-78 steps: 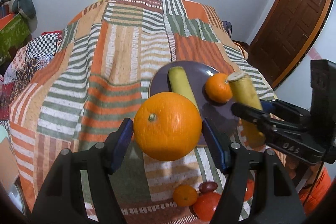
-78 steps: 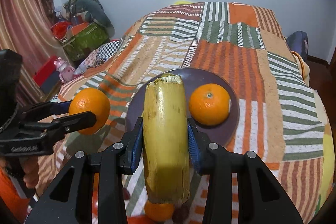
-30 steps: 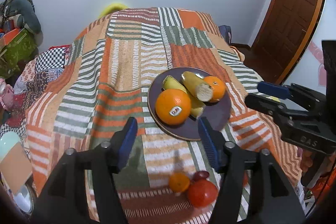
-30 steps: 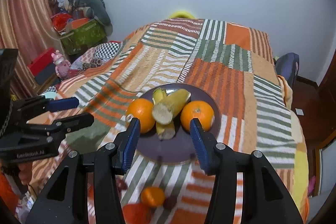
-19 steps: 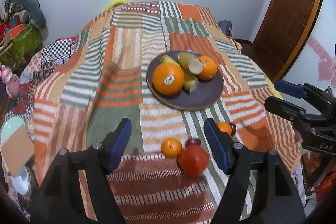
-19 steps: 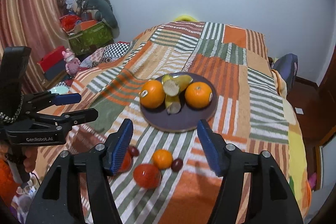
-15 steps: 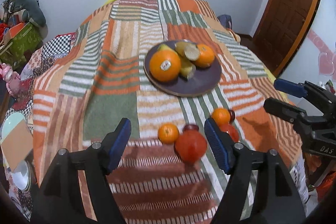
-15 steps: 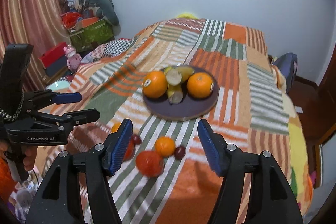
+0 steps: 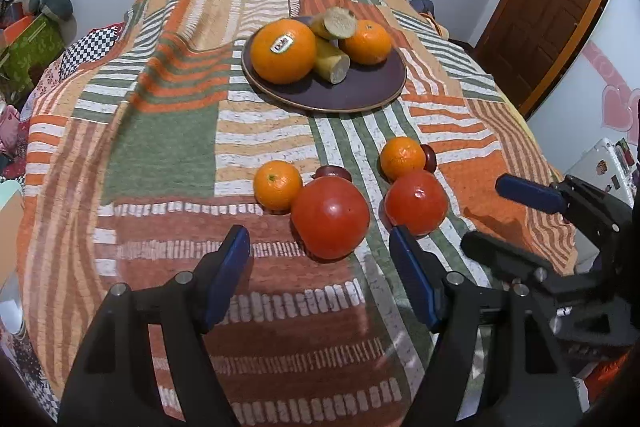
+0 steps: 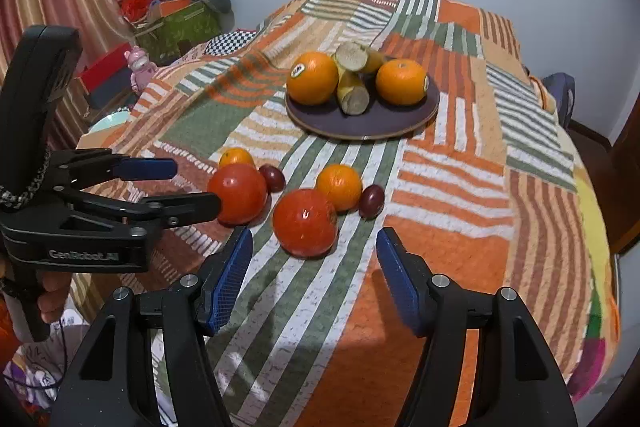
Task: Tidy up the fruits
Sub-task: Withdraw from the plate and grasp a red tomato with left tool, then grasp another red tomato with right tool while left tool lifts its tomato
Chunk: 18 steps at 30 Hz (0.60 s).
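Both tools hang above the near end of the bed [image 9: 168, 131], which wears a patchwork quilt of orange, green and white stripes. The left tool [image 9: 320, 259] has its blue pads spread wide and grips nothing; a big red fruit [image 9: 330, 217] lies on the quilt just beyond the gap between them. The right tool [image 10: 314, 259] is likewise spread and bare, with the other red fruit [image 10: 305, 223] just ahead of its pads.

Around the first red fruit, a small orange [image 9: 277, 185] touches its left side and a dark plum [image 9: 332, 171] peeks out behind it. The second red fruit sits to the right, with another small orange [image 9: 402, 158] and a second plum [image 9: 430, 158] just behind it. All six loose fruits cluster near the quilt's near edge, close to its middle.

Farther along the bed, toward its centre, lies a dark round plate [image 9: 360, 93]. On it rest a large stickered orange [image 9: 285, 51] at the left, a smaller orange [image 9: 367, 42] at the right, and two cut banana pieces [image 9: 332, 61] between them, one propped across the other.
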Motion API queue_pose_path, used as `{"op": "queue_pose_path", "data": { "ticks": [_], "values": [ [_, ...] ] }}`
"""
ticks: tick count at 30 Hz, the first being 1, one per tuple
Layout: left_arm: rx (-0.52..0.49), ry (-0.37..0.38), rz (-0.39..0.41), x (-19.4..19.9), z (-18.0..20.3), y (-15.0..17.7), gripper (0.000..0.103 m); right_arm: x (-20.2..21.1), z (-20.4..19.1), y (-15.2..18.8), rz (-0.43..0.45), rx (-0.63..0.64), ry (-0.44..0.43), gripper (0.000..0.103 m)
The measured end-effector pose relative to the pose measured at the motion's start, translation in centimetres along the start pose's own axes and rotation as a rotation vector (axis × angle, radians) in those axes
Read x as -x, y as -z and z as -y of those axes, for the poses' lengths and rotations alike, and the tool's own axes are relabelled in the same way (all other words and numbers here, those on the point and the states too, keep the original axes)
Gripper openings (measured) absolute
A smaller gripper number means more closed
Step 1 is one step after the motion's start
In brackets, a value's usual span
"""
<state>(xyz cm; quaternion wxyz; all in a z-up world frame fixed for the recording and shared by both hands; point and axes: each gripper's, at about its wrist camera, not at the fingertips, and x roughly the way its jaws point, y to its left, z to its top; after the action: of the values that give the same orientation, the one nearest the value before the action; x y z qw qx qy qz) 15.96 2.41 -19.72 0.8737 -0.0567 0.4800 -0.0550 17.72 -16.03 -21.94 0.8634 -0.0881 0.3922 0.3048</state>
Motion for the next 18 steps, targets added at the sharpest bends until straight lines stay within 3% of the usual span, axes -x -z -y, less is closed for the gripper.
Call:
{"op": "queue_pose_path", "data": {
  "ticks": [10, 14, 18],
  "values": [
    [-0.022, 0.014, -0.034, -2.9, 0.3, -0.6, 0.067, -2.6, 0.1, 0.2, -0.057, -0.007, -0.035, 0.061],
    [-0.025, 0.040, -0.050, -3.6, 0.1, -0.8, 0.052, -3.6, 0.4, 0.4, -0.080, -0.021, -0.048, 0.061],
    [-0.020, 0.051, -0.042, -3.5, -0.2, -0.5, 0.050, -4.0, 0.4, 0.0, -0.082, -0.019, -0.058, 0.058]
  ]
}}
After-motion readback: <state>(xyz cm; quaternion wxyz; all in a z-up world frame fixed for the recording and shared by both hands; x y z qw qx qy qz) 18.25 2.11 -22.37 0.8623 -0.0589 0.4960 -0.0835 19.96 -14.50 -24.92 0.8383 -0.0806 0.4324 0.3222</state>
